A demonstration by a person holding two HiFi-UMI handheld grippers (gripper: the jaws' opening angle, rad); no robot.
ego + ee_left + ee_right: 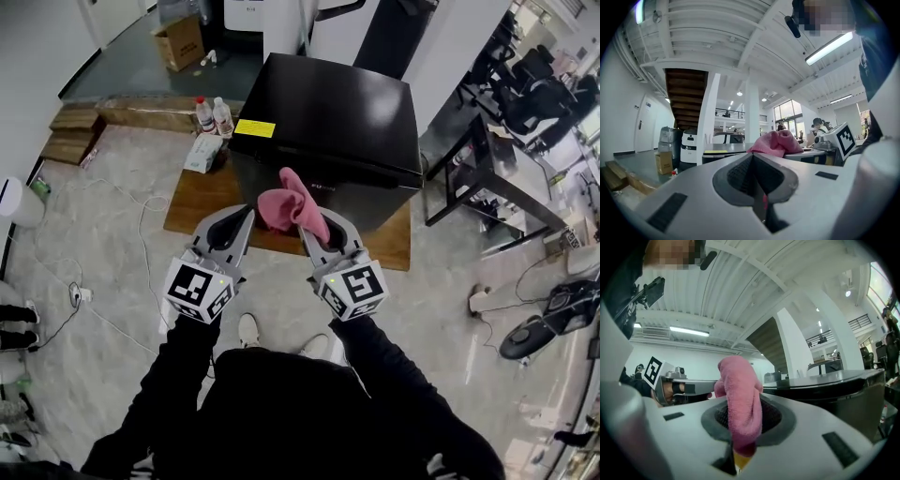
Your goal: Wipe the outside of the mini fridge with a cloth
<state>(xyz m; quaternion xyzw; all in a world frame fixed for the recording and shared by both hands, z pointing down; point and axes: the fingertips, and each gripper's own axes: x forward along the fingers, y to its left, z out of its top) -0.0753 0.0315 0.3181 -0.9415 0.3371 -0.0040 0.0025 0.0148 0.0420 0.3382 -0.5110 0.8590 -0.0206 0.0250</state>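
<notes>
right gripper [309, 230] clamps a crumpled pink cloth [292, 206] near the glossy black mini fridge [328, 122]; left gripper [246, 223] closed, empty. wiping seems not yet begun; next, press cloth to fridge.

The mini fridge [347, 122] is glossy black, with a yellow label [254, 128] on top. In front of it the cloth [292, 208] is pink. The left gripper [247, 216] and right gripper [306, 223] are grey, their cubes black-on-white squares.
</notes>
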